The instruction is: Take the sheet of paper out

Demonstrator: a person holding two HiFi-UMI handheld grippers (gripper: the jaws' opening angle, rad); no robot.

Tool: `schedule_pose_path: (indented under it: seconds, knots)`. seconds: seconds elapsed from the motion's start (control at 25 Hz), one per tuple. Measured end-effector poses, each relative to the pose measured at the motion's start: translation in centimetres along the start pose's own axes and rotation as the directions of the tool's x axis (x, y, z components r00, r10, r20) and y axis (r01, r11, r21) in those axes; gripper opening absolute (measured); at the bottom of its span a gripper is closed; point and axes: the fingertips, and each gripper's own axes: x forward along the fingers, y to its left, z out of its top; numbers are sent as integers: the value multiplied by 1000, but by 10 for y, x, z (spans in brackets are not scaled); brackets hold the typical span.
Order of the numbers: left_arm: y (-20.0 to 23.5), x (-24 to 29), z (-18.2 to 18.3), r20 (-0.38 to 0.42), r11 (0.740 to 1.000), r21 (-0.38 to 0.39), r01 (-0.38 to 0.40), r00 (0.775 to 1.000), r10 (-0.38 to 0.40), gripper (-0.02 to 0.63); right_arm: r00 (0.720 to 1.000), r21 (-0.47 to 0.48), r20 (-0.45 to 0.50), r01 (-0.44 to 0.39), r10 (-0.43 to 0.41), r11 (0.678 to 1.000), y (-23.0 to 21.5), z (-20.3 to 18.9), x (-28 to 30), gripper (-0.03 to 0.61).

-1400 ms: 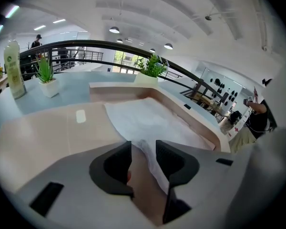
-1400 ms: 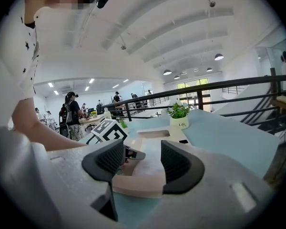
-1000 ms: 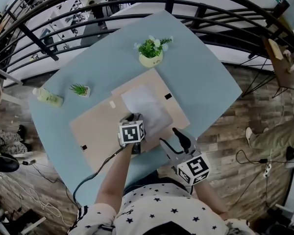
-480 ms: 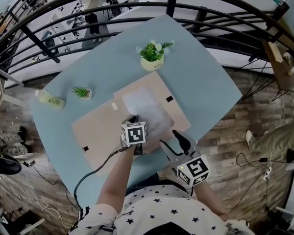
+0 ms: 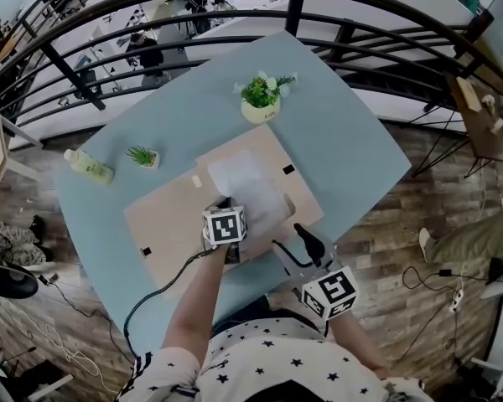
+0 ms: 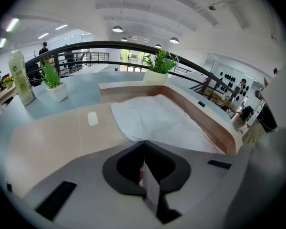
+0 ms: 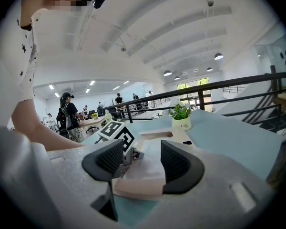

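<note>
Left gripper (image 6: pixel 143 142): mine, pressed together, pinching the near corner of the sheet of paper (image 6: pixel 157 120). The sheet lies flat in the open tan folder (image 6: pixel 52 137) on the blue surface (image 5: pixel 335 132). Right gripper (image 7: pixel 142 152): my other, spread, gripping nothing, at the folder's near edge.

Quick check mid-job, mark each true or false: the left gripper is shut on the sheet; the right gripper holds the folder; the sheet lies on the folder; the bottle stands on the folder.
1. The left gripper is shut on the sheet. True: its jaws pinch the near edge.
2. The right gripper holds the folder. False: its jaws stand apart and grip nothing.
3. The sheet lies on the folder. True.
4. The bottle stands on the folder. False: it is on the blue table, left of the folder.
</note>
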Motion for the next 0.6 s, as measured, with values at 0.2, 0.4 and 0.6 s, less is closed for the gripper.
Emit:
schedule_pose_path:
  seconds: [0.2, 0.4, 0.6]
  knots:
    - [10, -22, 0, 43, 1000, -28, -4, 999, 6, 6, 1000, 5, 14, 11, -11, 1000, 4, -1, -10, 232]
    - [14, -50, 7, 106, 999, -30, 17, 994, -14, 6, 1000, 0, 22, 2, -2, 1000, 19, -4, -15, 232]
    - [16, -77, 5, 140, 999, -33, 33, 990, -28, 6, 1000, -16, 27, -15, 16, 1000, 40, -4, -21, 232]
